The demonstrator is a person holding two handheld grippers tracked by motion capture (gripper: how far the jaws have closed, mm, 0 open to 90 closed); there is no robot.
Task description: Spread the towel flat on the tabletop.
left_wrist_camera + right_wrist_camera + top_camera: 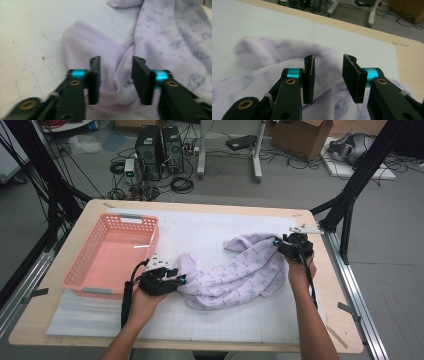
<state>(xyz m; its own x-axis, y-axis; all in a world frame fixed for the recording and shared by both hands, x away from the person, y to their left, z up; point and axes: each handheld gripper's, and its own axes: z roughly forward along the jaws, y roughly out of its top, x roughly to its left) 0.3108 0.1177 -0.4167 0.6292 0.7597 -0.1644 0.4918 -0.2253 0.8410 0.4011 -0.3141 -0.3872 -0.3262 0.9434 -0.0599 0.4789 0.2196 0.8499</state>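
A pale lilac printed garment (235, 272) lies crumpled on the white mat (200, 227), right of centre. My left gripper (182, 280) is at the garment's left end. In the left gripper view a raised fold of the cloth (116, 72) sits between the parted jaws of the left gripper (116, 62), and the pads do not press on it. My right gripper (276, 242) is at the garment's upper right edge. In the right gripper view, the right gripper (328, 60) hangs open just above the cloth (269, 57), with nothing gripped.
An empty pink plastic basket (131, 216) stands on the table's left part, right beside my left hand. The wooden table edge (372, 32) runs close behind the right gripper. Black frame posts, computers and cables stand on the floor beyond.
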